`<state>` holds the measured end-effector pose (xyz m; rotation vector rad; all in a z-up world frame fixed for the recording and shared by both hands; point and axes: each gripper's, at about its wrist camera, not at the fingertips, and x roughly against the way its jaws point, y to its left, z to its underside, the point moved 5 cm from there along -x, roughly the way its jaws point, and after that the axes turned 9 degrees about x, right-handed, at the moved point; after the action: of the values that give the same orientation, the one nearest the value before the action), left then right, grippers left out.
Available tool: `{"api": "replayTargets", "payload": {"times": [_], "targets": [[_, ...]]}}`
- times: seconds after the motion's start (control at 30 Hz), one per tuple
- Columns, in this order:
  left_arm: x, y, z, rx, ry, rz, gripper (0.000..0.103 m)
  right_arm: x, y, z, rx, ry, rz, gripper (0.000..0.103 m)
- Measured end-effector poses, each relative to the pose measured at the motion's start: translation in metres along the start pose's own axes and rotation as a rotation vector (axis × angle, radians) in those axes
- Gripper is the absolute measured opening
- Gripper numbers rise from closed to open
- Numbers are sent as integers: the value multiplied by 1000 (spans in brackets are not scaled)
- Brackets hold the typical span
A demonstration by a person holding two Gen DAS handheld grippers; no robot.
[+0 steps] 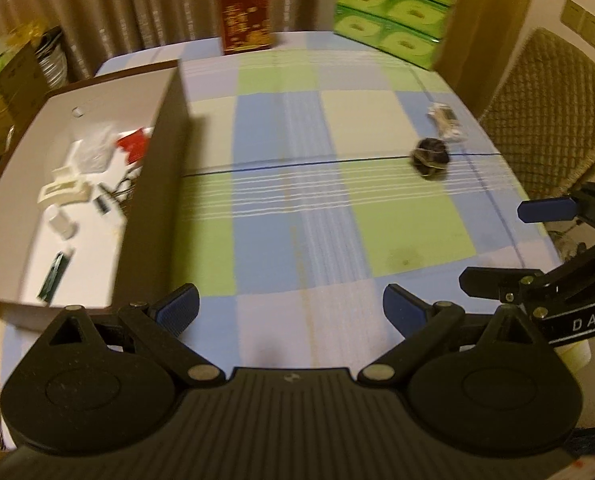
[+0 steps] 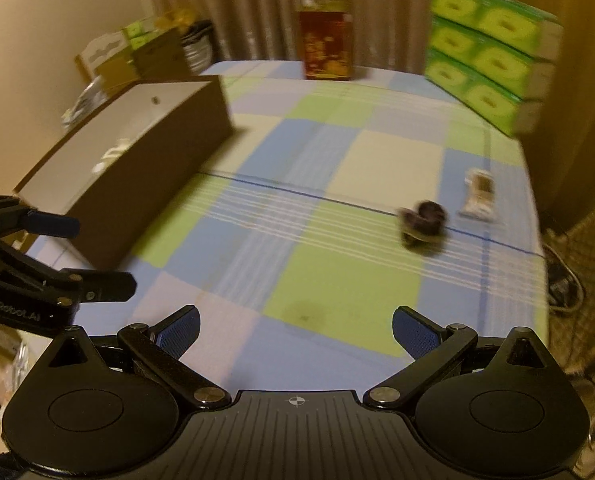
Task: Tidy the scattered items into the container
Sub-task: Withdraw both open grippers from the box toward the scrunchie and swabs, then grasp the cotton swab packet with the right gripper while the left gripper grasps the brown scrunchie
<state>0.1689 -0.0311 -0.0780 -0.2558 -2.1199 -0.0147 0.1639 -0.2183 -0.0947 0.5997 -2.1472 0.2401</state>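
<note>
A brown cardboard box [image 1: 165,152] with a white inside stands at the table's left and holds several small items [image 1: 77,176]. The same box [image 2: 157,160] shows at the left of the right wrist view. A dark bundled object [image 1: 430,157] and a small white packet [image 1: 446,121] lie on the checked cloth at the right; the same bundle [image 2: 423,222] and packet [image 2: 478,196] appear in the right wrist view. My left gripper [image 1: 290,308] hovers open over the near edge, empty. My right gripper [image 2: 296,328] is open too and holds nothing.
A red-and-gold carton [image 1: 245,16] and stacked green boxes [image 1: 397,8] stand at the table's far edge. A woven chair [image 1: 549,120] sits at the right. The other gripper [image 1: 557,248] juts in from the right of the left wrist view. Cartons [image 1: 1,76] are piled left of the table.
</note>
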Motion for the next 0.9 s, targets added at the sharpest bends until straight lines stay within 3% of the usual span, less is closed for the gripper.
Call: {"api": "replayTargets", "payload": {"times": [0.4,0.9], "targets": [[-32,-73,-18,-120,-16,93,97,12,-75,18,-130,-42,102,100],[-106,-141,-65,-260,-63,183,92,-29,-161,9,-170,-48,153,99]]}}
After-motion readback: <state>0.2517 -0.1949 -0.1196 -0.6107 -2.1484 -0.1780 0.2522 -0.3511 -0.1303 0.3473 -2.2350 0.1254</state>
